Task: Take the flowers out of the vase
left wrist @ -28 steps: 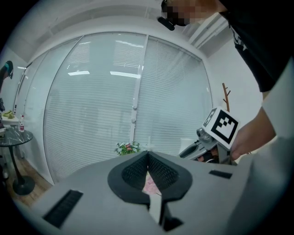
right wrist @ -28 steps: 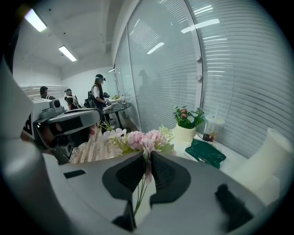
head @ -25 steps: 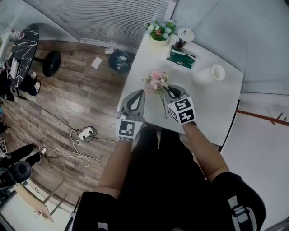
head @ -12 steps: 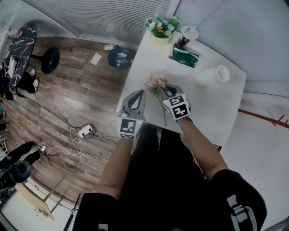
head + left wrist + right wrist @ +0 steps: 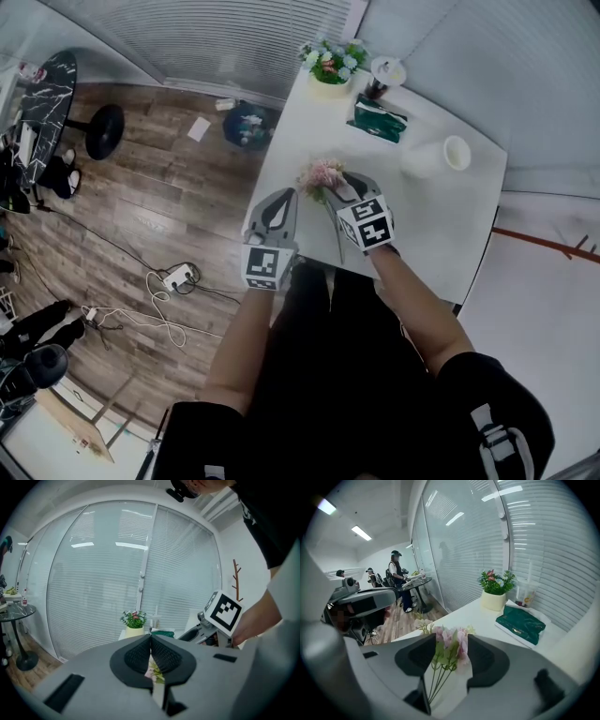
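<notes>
"So, which step is this?"

"Release, it seems. The flowers (image 5: pixel 322 174) lie on the table (image 5: pixel 441 234), well apart from the vase (image 5: pixel 441 154), inside the right gripper (image 5: pixel 344 187), whose jaws are opening. The left gripper (image 5: pixel 151 641) is clenched on nothing. Next, the right gripper should back off without snagging the stems."

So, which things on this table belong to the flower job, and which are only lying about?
Belong to the job: white vase; pink flowers, already out of it.
Just lying about: potted plant; green packet; drink cup.
</notes>
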### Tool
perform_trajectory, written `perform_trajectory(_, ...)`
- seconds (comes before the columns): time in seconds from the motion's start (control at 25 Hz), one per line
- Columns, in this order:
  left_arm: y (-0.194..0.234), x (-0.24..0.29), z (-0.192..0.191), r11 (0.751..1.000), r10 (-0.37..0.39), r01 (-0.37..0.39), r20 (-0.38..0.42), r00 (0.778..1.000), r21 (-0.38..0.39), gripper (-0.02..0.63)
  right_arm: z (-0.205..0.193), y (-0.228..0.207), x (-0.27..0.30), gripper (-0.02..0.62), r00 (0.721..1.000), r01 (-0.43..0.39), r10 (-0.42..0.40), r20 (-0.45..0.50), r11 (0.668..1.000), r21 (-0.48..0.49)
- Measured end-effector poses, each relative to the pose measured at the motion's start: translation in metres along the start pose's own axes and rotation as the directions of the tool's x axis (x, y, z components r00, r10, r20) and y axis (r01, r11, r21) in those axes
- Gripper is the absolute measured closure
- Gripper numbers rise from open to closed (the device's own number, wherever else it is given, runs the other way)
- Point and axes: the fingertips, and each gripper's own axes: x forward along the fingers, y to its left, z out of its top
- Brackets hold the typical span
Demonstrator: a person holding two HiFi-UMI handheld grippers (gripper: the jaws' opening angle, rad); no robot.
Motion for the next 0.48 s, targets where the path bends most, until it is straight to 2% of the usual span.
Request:
perform_trajectory(0.28,-0.012,-0.010,0.024,1.000,-0.015,0.015,0.030,0.999,0.019,0.594,0.028,0.002,-0.037,0.382,0.994,0.021,-0.021,0.103,1.000,0.000)
perform_trajectory(0.48,-0.028,-0.025,0.053,0.998,-0.046,0.044,0.068,0.997,0.037,0.594,0.057,0.012,-0.084,0.382,0.974,0.019,-0.015,0.228,1.000,-0.015)
